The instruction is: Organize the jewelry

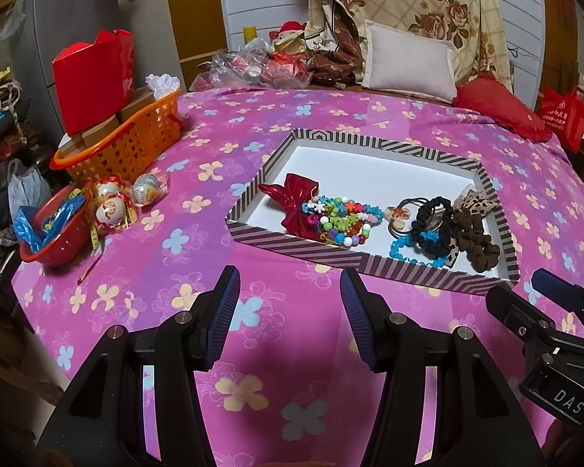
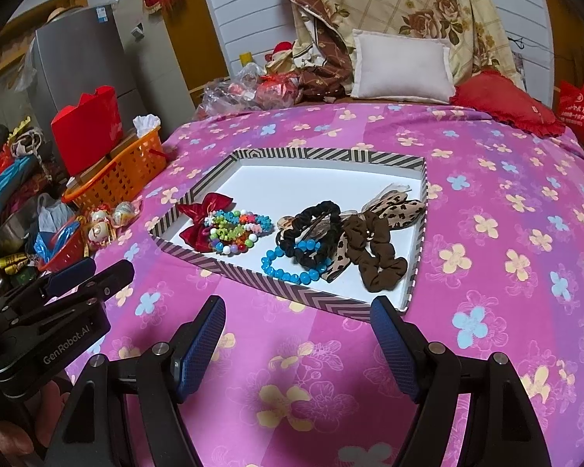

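Note:
A striped shallow box (image 1: pixel 408 272) (image 2: pixel 284 284) lies on the pink flowered bedspread. Inside lie a red velvet bow (image 1: pixel 296 202) (image 2: pixel 204 210), colourful bead bracelets (image 1: pixel 342 218) (image 2: pixel 233 229), a blue bead bracelet (image 1: pixel 403 249) (image 2: pixel 288 268), a black scrunchie (image 1: pixel 436 214) (image 2: pixel 315 214), a brown scrunchie (image 1: pixel 475 237) (image 2: pixel 373 257) and a leopard-print bow (image 2: pixel 397 206). My left gripper (image 1: pixel 290 280) hovers open before the box's near wall, nothing between its fingers. My right gripper (image 2: pixel 298 311) is open too, just short of the box's near corner, and empty.
An orange basket (image 1: pixel 128 144) (image 2: pixel 124 175) with boxes and a red bag stands at the left. A red bowl (image 1: pixel 58 233) and wrapped eggs (image 1: pixel 113 202) lie near the bed's left edge. Pillows (image 1: pixel 408 62) and a red cushion (image 1: pixel 502 105) sit at the back.

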Available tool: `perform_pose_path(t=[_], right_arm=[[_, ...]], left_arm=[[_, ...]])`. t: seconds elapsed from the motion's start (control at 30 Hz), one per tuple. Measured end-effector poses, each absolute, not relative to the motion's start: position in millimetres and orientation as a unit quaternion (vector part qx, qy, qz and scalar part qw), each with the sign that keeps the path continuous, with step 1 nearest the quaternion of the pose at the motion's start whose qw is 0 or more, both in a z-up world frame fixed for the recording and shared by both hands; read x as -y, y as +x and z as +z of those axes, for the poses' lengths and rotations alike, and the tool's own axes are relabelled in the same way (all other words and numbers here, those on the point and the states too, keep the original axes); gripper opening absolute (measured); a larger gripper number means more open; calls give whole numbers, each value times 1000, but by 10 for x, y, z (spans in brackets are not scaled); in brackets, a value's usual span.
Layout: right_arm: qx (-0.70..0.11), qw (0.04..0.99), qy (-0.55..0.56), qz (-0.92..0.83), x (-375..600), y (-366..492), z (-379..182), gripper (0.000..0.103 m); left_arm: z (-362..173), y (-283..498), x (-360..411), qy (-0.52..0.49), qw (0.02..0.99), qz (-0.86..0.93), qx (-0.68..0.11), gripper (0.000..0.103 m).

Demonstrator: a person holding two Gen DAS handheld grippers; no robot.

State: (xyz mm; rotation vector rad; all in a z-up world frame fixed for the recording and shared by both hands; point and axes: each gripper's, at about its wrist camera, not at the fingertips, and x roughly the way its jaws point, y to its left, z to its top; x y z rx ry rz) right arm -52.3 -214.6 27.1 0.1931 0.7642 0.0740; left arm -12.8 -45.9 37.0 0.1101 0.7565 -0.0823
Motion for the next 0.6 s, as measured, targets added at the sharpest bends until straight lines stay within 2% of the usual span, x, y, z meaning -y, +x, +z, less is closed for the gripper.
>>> perform_pose_path(t=[0.6], right_arm=[[-383,918,99,32,2260,-452,170,75]], left_arm=[[264,10,437,55,923,-33,-378,53]])
